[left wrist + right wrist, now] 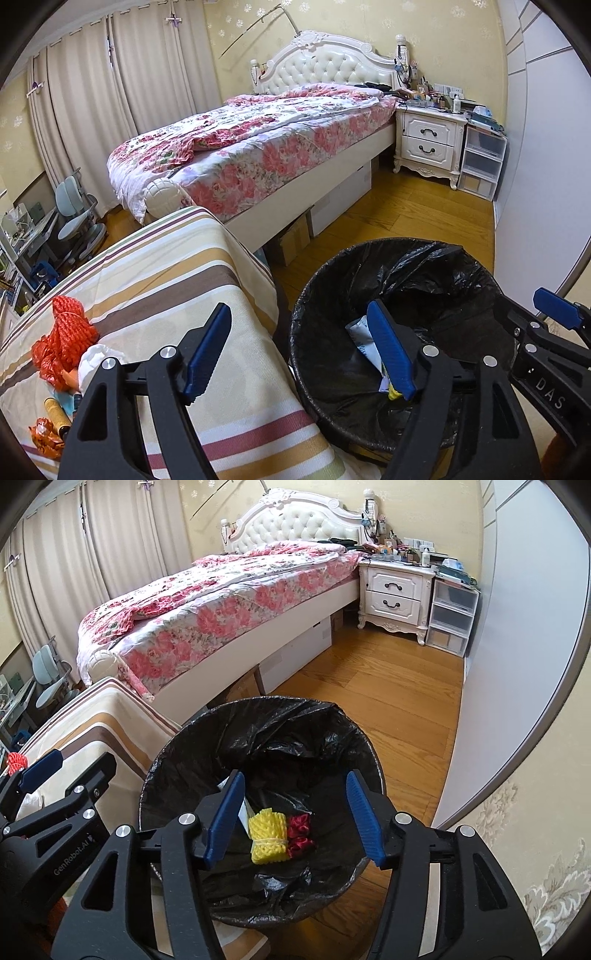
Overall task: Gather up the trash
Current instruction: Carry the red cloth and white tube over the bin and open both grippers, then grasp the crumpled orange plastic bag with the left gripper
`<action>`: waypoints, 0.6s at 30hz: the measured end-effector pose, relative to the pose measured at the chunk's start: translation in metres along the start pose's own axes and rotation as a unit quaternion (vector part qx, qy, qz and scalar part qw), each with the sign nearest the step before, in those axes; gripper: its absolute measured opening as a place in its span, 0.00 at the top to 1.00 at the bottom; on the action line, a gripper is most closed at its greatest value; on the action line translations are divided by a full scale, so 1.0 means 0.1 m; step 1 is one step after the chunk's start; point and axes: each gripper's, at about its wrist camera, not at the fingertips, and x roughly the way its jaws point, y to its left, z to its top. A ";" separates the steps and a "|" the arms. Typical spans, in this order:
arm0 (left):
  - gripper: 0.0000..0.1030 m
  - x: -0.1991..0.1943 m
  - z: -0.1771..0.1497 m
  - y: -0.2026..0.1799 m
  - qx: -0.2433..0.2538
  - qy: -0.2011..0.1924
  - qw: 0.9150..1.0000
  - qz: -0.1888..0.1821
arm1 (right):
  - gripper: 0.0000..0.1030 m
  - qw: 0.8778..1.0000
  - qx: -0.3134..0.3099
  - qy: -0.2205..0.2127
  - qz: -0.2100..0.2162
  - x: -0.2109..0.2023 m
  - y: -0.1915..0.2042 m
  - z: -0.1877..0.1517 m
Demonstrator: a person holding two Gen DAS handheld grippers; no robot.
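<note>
A round bin with a black liner stands on the wood floor beside a striped table. In it lie a yellow foam net, a dark red piece and a white wrapper. My right gripper is open and empty above the bin's mouth. My left gripper is open and empty, one finger over the table edge, one over the bin. On the table's left lie an orange net bag, a white tissue and orange wrappers.
A bed with a floral cover stands behind the table, with boxes under it. A white nightstand and plastic drawers stand at the back right. A white wardrobe runs along the right. A desk chair is at left.
</note>
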 end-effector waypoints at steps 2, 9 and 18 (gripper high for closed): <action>0.28 -0.05 -0.02 0.04 -0.005 -0.002 1.000 0.000 | 0.45 1.000 0.000 0.002 0.001 -0.02 0.01 -0.03; 0.28 -0.25 -0.11 0.19 -0.016 -0.011 1.000 0.005 | 0.45 1.000 -0.008 0.003 0.011 -0.13 0.15 -0.13; 0.27 -0.48 -0.30 0.62 -0.042 -0.008 0.998 0.038 | 0.44 0.998 -0.038 0.003 0.043 -0.28 0.56 -0.24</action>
